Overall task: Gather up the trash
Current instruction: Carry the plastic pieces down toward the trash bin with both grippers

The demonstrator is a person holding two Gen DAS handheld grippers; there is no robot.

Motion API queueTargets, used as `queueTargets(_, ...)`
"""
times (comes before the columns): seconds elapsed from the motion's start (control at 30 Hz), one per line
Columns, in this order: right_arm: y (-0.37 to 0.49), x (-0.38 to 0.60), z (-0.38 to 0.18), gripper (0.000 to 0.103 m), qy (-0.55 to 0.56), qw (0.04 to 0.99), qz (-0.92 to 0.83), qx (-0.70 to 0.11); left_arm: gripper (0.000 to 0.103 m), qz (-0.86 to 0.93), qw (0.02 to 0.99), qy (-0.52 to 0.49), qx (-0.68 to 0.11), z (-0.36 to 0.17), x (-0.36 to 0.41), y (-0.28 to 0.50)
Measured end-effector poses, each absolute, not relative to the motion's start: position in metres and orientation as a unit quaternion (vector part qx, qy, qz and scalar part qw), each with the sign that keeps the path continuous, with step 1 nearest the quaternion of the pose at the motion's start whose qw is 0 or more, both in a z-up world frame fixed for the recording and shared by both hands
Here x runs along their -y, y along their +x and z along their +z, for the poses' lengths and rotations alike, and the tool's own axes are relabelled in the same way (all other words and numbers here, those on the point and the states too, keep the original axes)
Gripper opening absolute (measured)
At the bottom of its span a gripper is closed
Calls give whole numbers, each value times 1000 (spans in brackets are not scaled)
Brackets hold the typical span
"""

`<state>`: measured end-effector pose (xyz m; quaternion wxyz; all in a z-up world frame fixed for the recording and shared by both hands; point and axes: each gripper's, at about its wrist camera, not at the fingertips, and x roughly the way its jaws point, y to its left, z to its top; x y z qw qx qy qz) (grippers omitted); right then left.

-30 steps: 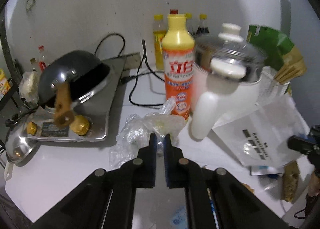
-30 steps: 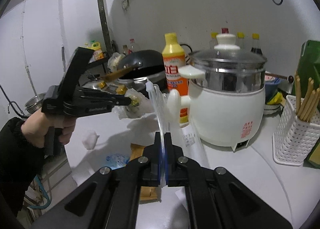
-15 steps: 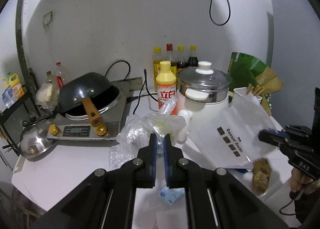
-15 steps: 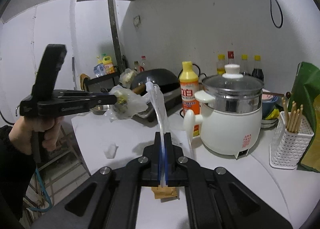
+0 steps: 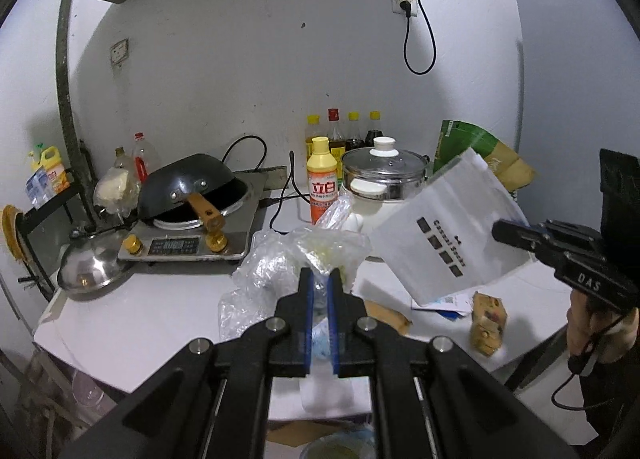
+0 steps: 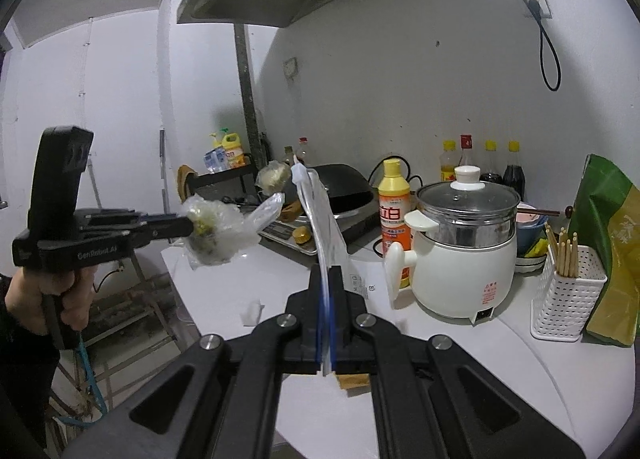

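My left gripper [image 5: 320,279] is shut on a crumpled clear plastic bag [image 5: 280,263] and holds it up off the white counter [image 5: 132,319]. In the right wrist view the same left gripper [image 6: 186,225] hangs at the left with the plastic bag [image 6: 218,231] at its tip. My right gripper [image 6: 326,275] is shut on a flat white packaging bag [image 6: 320,211], seen edge-on. In the left wrist view that white bag [image 5: 452,227] shows its printed face, clamped by the right gripper [image 5: 500,229]. A yellow-brown snack wrapper [image 5: 486,323] and a white tissue [image 6: 252,311] lie on the counter.
A white electric pot [image 6: 464,259] with a glass lid stands mid-counter, an orange detergent bottle [image 6: 394,211] behind it. A black wok [image 5: 188,187] sits on the stove at the left, a steel lid [image 5: 86,267] beside it. A chopstick basket [image 6: 568,299] and a green bag [image 6: 604,239] stand at the right.
Both grippers have pulled back from the counter and risen, each carrying its bag. The pot, bottle and stove now look smaller and farther away.
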<state>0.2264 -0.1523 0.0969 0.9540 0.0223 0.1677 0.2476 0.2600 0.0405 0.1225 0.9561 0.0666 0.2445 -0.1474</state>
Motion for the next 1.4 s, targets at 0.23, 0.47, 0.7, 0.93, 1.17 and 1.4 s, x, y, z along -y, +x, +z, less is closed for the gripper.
queueTargets(0.23, 196, 138, 94, 2, 6, 948, 268, -170, 6, -144, 957, 48, -247, 105, -49, 222)
queueTargets(0.47, 172, 127, 84, 2, -5, 941, 288, -180, 6, -135, 955, 35, -261, 81, -58, 194)
queueTargets(0.7, 150, 114, 71, 2, -12, 931, 310, -189, 6, -121, 953, 20, -278, 52, -68, 166)
queueTargets(0.93, 130, 98, 44, 2, -31, 918, 334, -209, 6, -103, 950, 14, -293, 17, -71, 144)
queueTargets(1.17, 125, 83, 6, 2, -44, 903, 351, -242, 6, -92, 941, -17, -325, -25, -82, 140)
queueTargets(1.4, 126, 73, -35, 2, -60, 891, 359, -272, 6, -83, 924, -42, -372, -79, -87, 149)
